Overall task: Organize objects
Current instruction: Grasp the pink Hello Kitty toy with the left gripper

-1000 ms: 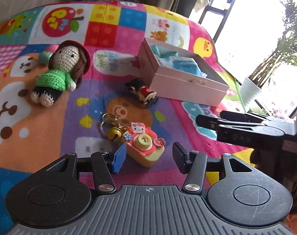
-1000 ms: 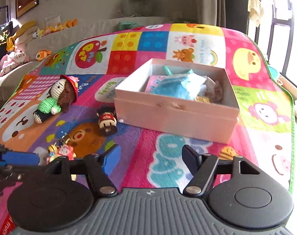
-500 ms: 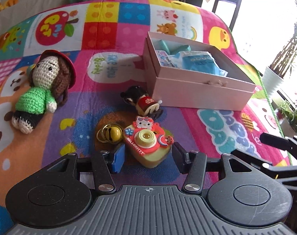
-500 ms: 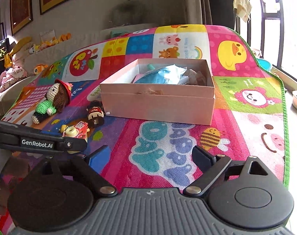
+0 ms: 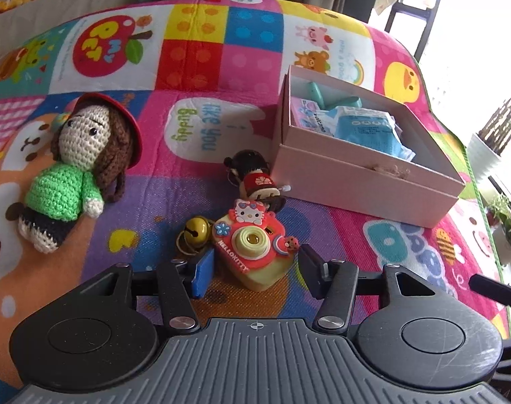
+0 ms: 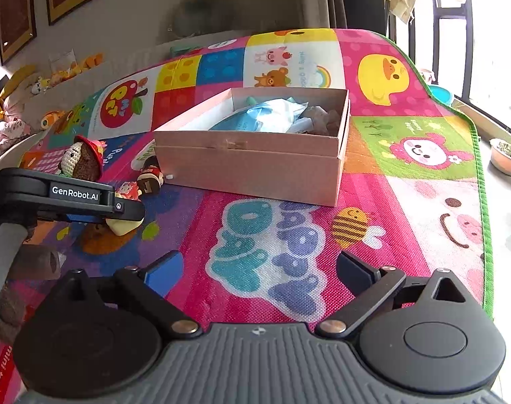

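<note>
Now | right tool [image 6: 258,269] opening (nothing between) | mat [image 6: 407,252] bare ahead

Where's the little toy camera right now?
In the left wrist view the toy camera lies on the play mat, low centre, between the left gripper's jaws, a gold bell beside it and a small figurine just behind.

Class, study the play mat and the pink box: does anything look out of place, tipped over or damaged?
The small red-shirted figurine lies tipped on its side against the pink box. The crochet doll lies flat on the play mat. No damage or spill shows.
</note>
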`<state>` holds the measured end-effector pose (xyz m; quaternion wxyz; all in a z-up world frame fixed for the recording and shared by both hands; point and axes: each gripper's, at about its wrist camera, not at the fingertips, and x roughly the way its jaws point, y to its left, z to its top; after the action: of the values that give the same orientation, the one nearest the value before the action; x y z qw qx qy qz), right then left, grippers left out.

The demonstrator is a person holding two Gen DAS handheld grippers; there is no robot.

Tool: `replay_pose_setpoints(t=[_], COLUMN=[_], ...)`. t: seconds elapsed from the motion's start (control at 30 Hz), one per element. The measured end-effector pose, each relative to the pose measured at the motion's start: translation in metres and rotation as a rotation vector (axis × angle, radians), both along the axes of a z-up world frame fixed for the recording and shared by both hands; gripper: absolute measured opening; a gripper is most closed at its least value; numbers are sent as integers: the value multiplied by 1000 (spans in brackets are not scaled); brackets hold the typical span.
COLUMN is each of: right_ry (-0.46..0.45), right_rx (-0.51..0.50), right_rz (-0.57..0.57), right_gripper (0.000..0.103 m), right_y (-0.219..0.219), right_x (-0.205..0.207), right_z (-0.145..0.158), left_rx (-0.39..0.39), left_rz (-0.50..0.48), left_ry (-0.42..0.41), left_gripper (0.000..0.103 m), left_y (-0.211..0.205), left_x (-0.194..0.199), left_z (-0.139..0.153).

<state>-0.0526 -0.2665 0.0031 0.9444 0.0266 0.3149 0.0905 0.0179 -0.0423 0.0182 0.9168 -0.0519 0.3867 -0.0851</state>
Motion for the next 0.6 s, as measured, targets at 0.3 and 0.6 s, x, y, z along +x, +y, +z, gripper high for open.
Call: replay_pose_setpoints(t=[0.3,0.6], right_ry=[7,13], right_rx=[-3,0], right_rz=[-3,0], right_gripper=[103,103], right_y=[1,-1], right_x=[1,3], right_z=[0,-1], left_rx=[201,170], left_rz=[-214,-316], left_ry=[-16,-34], left_gripper=[47,49], left_y=[34,33], left_x=[-37,-51], left_z=[1,-3])
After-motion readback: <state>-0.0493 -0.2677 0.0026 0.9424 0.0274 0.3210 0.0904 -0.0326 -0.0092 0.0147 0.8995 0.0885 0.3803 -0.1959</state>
